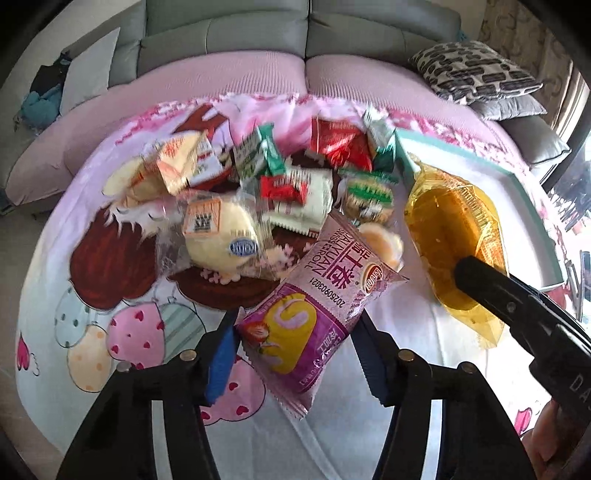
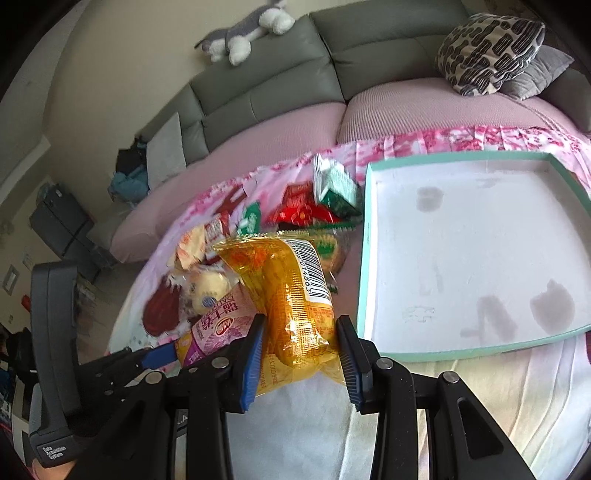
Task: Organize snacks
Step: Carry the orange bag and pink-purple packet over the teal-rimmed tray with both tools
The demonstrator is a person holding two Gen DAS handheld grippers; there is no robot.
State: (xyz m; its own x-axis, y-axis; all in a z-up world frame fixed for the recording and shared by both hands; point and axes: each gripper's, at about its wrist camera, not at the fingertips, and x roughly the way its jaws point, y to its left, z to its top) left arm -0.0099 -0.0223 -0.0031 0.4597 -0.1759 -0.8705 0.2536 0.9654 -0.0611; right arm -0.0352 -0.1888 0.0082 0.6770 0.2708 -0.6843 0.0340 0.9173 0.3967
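My left gripper (image 1: pixel 295 328) is shut on a purple Swiss-roll packet (image 1: pixel 317 295) and holds it over the patterned cloth. My right gripper (image 2: pixel 301 339) is shut on a yellow snack packet (image 2: pixel 291 295), which also shows in the left wrist view (image 1: pixel 454 236). A pile of wrapped snacks (image 1: pixel 251 177) lies on the cloth behind both packets. A shallow white tray with a teal rim (image 2: pixel 364 258) lies empty to the right of the pile, close to the yellow packet.
The snacks and tray sit on a pink cartoon-print cloth (image 1: pixel 110 332) over a table. Behind it stands a sofa with pink seat covers (image 1: pixel 258 74), a patterned cushion (image 2: pixel 487 51) and a plush toy (image 2: pixel 243 33).
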